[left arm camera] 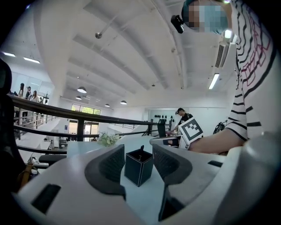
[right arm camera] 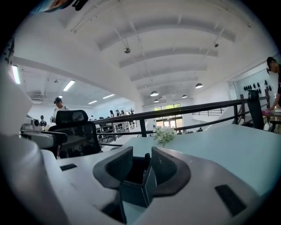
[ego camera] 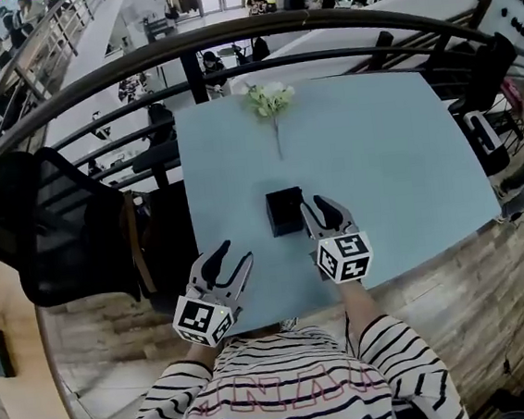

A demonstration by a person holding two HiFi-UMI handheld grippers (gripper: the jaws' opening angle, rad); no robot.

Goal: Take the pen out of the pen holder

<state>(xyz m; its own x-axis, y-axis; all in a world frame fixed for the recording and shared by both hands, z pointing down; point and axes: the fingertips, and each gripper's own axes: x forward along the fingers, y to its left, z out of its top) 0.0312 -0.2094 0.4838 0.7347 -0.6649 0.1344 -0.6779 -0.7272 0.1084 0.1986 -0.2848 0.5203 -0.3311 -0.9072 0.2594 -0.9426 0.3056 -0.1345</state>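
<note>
A black square pen holder [ego camera: 285, 212] stands on the light blue table [ego camera: 397, 162] near its front edge. In the left gripper view a dark pen [left arm camera: 141, 150] pokes just above the holder [left arm camera: 138, 168]. My right gripper [ego camera: 322, 209] is open right beside the holder's right side. In the right gripper view the holder [right arm camera: 136, 191] fills the gap in front of the open jaws, with the pen [right arm camera: 147, 160] upright inside. My left gripper [ego camera: 233, 256] is open and holds nothing, a short way in front and to the left of the holder.
A sprig of white flowers [ego camera: 269, 100] lies at the table's far edge. A black office chair [ego camera: 55, 230] stands left of the table. A dark curved railing [ego camera: 226, 45] runs behind it, above a lower floor. The person's striped sleeves [ego camera: 290, 387] are at the table's front edge.
</note>
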